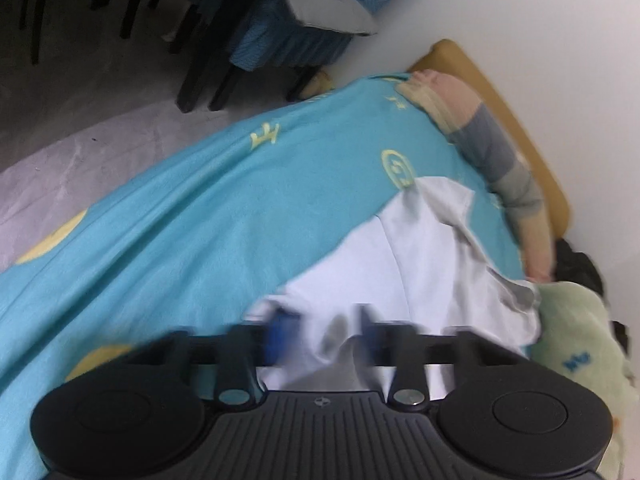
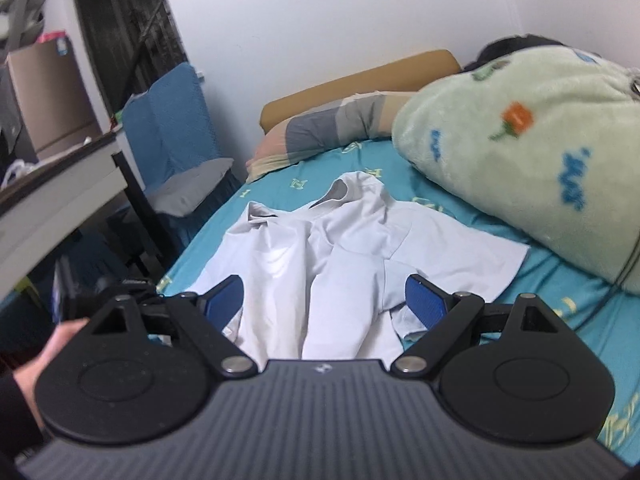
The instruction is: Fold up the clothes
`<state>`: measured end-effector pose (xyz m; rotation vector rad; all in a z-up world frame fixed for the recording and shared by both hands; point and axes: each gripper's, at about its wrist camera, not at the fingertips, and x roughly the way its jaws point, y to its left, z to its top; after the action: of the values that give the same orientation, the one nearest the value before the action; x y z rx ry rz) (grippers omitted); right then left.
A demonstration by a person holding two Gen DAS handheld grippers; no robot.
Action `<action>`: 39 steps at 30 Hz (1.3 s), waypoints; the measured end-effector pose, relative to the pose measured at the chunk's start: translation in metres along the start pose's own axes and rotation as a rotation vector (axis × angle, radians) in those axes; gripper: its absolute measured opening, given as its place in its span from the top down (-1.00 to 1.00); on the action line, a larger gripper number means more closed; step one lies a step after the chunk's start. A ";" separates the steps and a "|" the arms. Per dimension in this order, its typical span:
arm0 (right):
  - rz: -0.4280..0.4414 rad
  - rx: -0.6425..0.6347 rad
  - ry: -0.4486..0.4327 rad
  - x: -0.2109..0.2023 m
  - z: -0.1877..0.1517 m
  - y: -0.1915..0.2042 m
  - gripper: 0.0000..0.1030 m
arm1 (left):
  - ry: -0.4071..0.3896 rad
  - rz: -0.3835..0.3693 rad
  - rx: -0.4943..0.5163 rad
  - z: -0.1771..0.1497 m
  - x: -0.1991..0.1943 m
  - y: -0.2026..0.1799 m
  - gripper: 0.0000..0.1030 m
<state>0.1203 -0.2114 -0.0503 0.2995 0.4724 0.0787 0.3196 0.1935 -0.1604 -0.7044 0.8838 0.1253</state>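
1. A white shirt (image 2: pixel 320 240) is lying crumpled on the blue sheet (image 2: pixel 560 292), collar toward the pillow (image 2: pixel 320 128), so it is being kept within reach of both grippers.
2. The left gripper (image 1: pixel 324 332) is being shown blurred over the shirt's near edge; its jaws read as closed, seemingly pinching cloth, though the grip cannot be confirmed.
3. The right gripper (image 2: pixel 324 300) is being held wide and empty over the shirt, probably for taking the other side.
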 end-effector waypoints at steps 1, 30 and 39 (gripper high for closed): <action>-0.012 -0.010 -0.004 0.001 0.000 -0.001 -0.73 | -0.007 0.028 0.009 0.008 0.001 -0.003 0.95; -0.067 -0.106 -0.030 0.037 -0.001 -0.005 -0.73 | -0.172 0.206 0.439 0.032 -0.111 -0.056 -0.58; -0.055 -0.003 -0.011 0.005 -0.011 -0.025 -0.73 | -0.183 -0.023 0.461 -0.098 -0.211 -0.111 -0.67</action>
<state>0.1195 -0.2316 -0.0690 0.2833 0.4695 0.0245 0.1604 0.0854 0.0121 -0.2673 0.6937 -0.0349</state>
